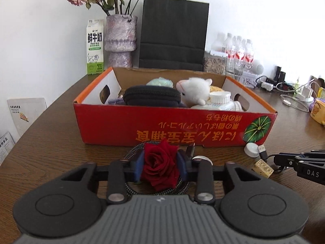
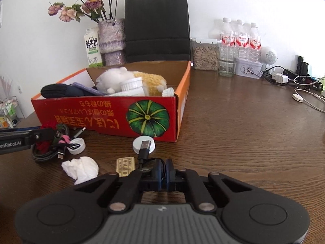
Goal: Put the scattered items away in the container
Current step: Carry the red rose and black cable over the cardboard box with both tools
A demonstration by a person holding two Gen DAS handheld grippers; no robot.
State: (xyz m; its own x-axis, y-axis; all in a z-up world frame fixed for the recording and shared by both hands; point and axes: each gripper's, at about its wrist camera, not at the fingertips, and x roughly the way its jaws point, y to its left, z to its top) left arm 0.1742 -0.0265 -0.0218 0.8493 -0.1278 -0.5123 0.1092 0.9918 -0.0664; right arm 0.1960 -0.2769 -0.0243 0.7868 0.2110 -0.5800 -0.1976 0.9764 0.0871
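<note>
The red cardboard box point(image 1: 174, 126) stands on the brown table and holds a black pouch point(image 1: 152, 96), a white plush point(image 1: 195, 89) and a white bottle point(image 1: 219, 101). In front of it my left gripper point(image 1: 160, 165) is shut on a red rose point(image 1: 159, 162) that lies over a coiled braided cable point(image 1: 132, 150). My right gripper point(image 2: 163, 169) is shut on a thin black USB cable point(image 2: 143, 154) whose plug rests on a white round cap point(image 2: 136, 144). Beside it lie a beige packet point(image 2: 125, 165), a crumpled tissue point(image 2: 81, 168) and another white cap point(image 2: 76, 145).
Behind the box point(image 2: 101, 113) stand a black paper bag point(image 2: 157, 24), a vase of dried flowers point(image 2: 111, 38) and a milk carton point(image 2: 92, 48). Water bottles point(image 2: 240, 38), a jar point(image 2: 205, 56), a tin and chargers with cords point(image 2: 280, 78) line the back right.
</note>
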